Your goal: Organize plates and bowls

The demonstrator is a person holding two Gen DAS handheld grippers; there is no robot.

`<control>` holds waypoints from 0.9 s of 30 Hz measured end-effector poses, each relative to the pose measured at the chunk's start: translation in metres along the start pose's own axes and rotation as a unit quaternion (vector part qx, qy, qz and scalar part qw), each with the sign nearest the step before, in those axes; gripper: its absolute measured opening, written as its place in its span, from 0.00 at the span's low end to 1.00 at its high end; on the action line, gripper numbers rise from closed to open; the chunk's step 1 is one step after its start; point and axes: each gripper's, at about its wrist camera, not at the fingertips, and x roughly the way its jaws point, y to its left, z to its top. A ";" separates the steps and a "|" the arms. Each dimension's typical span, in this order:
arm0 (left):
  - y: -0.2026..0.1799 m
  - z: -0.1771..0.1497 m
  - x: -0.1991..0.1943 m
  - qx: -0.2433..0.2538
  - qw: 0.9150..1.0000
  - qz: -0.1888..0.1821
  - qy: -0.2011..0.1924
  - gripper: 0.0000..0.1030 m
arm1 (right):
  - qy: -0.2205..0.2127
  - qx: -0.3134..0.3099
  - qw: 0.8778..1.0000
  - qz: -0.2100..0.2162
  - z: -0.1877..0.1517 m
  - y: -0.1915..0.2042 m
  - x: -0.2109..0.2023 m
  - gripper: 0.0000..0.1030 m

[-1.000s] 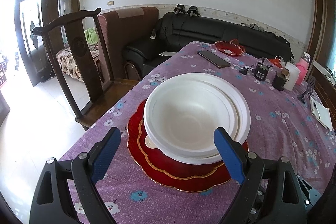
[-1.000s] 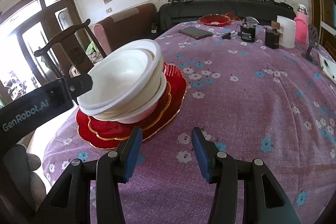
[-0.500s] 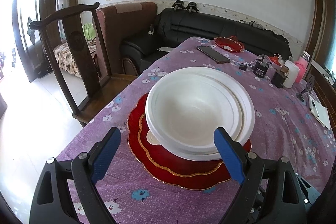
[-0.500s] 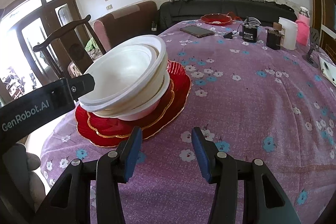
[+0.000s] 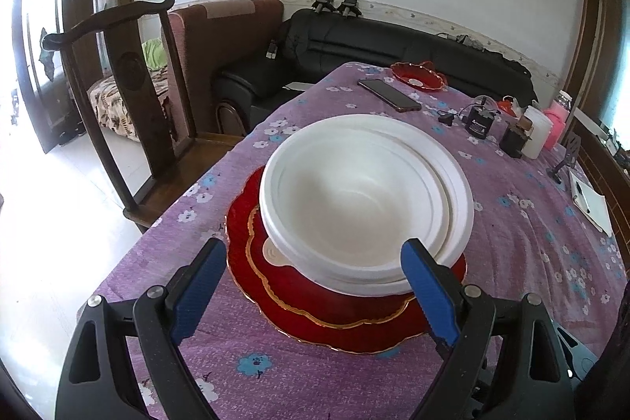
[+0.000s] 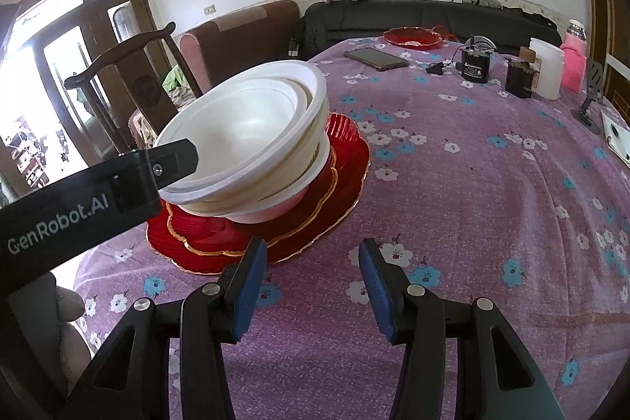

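A stack of nested white bowls (image 5: 366, 195) sits on stacked red plates with gold rims (image 5: 346, 313) on the purple flowered tablecloth (image 5: 523, 243). My left gripper (image 5: 315, 286) is open and empty, its blue pads on either side of the stack's near edge, a little short of it. In the right wrist view the bowls (image 6: 252, 140) lean on the red plates (image 6: 338, 184). My right gripper (image 6: 311, 282) is open and empty over the cloth, to the right of the stack. The left gripper's black finger (image 6: 173, 160) shows beside the bowls.
A small red dish (image 5: 417, 75), a phone (image 5: 388, 95), a black device (image 5: 478, 119), a white container (image 5: 537, 132) and a pink bottle (image 5: 557, 123) stand at the table's far end. A notepad (image 5: 590, 199) lies at the right edge. A wooden chair (image 5: 130, 97) stands left of the table.
The left gripper has risen and drawn back slightly, so the stack sits a little farther off. The right gripper has barely moved. Both stay open.
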 end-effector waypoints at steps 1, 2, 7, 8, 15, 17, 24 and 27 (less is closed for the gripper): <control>0.000 0.000 0.000 0.000 1.000 0.000 0.000 0.87 | 0.000 -0.001 1.000 0.000 0.000 0.000 0.000 0.52; 0.001 -0.001 0.001 0.000 1.000 -0.002 0.001 0.87 | 0.000 -0.001 1.000 -0.001 0.000 0.001 0.000 0.52; 0.003 -0.001 0.003 -0.002 1.000 -0.006 0.004 0.87 | -0.004 0.004 1.000 -0.005 0.001 -0.002 0.000 0.52; 0.004 -0.001 0.004 -0.003 1.000 -0.007 0.005 0.87 | -0.004 0.007 1.000 -0.006 0.001 -0.003 0.001 0.52; 0.007 -0.002 0.006 -0.007 1.000 -0.011 0.010 0.87 | -0.013 0.003 1.000 -0.009 0.005 -0.004 -0.002 0.52; 0.008 -0.002 0.006 -0.008 1.000 -0.011 0.011 0.87 | -0.015 -0.003 1.000 -0.011 0.009 -0.003 -0.002 0.52; 0.016 -0.002 0.010 -0.017 1.000 -0.015 0.014 0.87 | -0.022 -0.022 0.999 -0.018 0.027 0.006 -0.003 0.52; 0.020 -0.002 0.010 -0.018 1.000 -0.017 0.013 0.87 | -0.027 -0.021 0.999 -0.023 0.026 0.007 -0.004 0.52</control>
